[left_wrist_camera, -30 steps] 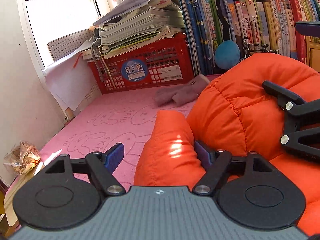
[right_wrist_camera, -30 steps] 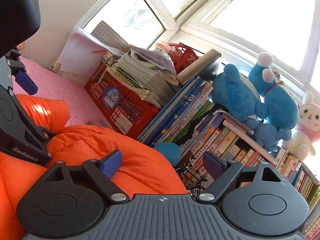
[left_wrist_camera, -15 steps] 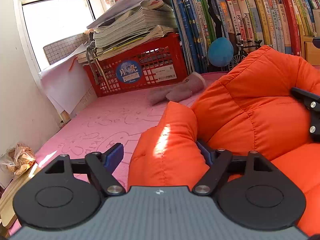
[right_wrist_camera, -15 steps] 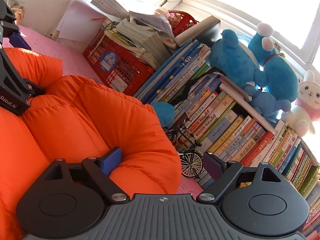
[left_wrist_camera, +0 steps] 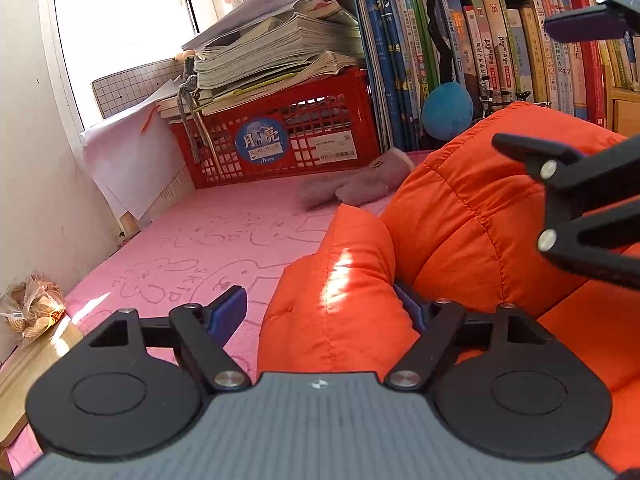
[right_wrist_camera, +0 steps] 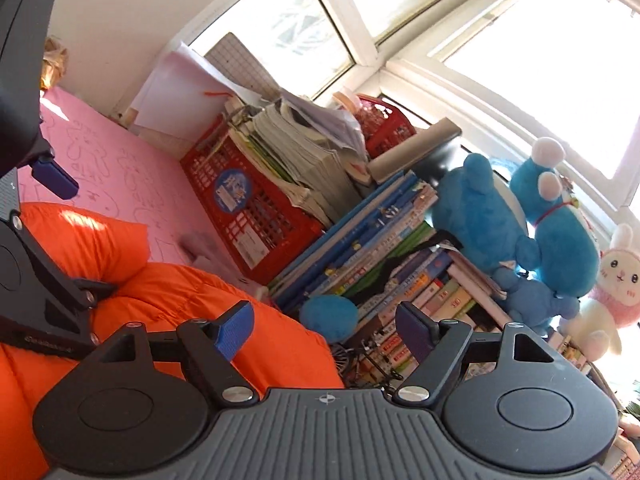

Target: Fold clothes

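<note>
**Puffy jacket, loose hold**

Softly heaped, the orange jacket [left_wrist_camera: 472,216] lay on the pink bed [left_wrist_camera: 208,240], near and to the right, short of the red crate [left_wrist_camera: 280,148] and the books [left_wrist_camera: 520,52] at the far side. The left gripper [left_wrist_camera: 320,312] stood wide around a padded fold, probably a sleeve; its right finger was buried against the fabric, its left finger clear, so no firm pinch showed. The right gripper [right_wrist_camera: 324,332] hung above the jacket's far hump, its fingers closing on nothing. The jacket looked light, springy and slick: padding would likely bulge and slide out of a shallow bite. A stitched seam or the cuff edge seemed the better hold, pinched deep.
</note>
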A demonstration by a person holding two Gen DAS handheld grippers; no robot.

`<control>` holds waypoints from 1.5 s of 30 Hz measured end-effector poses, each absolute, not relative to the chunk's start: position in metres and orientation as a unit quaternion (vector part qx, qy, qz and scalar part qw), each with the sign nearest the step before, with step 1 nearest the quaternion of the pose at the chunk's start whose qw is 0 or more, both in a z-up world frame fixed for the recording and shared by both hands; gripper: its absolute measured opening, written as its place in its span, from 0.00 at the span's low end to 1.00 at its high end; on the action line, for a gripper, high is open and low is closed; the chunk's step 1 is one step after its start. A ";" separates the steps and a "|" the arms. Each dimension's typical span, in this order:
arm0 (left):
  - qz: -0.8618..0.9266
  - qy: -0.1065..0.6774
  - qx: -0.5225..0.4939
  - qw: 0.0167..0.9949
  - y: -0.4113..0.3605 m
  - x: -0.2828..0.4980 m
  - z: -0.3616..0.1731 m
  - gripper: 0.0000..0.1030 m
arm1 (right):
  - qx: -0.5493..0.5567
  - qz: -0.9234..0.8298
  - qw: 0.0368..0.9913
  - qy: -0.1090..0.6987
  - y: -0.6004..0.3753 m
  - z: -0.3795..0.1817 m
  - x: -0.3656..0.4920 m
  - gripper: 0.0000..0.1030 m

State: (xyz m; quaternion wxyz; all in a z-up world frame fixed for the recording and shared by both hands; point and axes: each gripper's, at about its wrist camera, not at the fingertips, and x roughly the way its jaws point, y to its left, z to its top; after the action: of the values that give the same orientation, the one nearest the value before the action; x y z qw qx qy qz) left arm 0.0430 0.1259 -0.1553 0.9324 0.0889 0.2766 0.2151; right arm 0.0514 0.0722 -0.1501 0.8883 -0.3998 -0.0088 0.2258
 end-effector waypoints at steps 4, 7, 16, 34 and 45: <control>0.214 0.276 0.086 0.933 0.126 0.042 -0.155 0.80 | -0.371 0.250 0.894 0.033 0.040 -0.165 0.081 0.77; 0.210 0.275 0.085 0.934 0.126 0.043 -0.155 0.80 | -0.390 0.217 0.894 0.037 0.011 -0.171 0.095 0.78; 0.209 0.276 0.067 0.936 0.130 0.042 -0.154 0.80 | -0.412 0.110 0.903 0.049 -0.025 -0.151 0.093 0.71; 0.192 0.275 0.070 0.940 0.128 0.041 -0.154 0.83 | -0.414 0.158 0.896 0.040 0.021 -0.146 0.109 0.75; 0.171 0.282 0.044 0.943 0.135 0.040 -0.155 0.86 | -0.352 0.227 0.903 0.098 0.008 -0.153 0.132 0.90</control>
State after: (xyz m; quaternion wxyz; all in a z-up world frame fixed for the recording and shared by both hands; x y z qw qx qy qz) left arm 0.0403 0.1347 -0.1550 0.9431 0.0444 0.2818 0.1710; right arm 0.1320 0.0076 -0.1530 0.9027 -0.3521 0.0984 0.2270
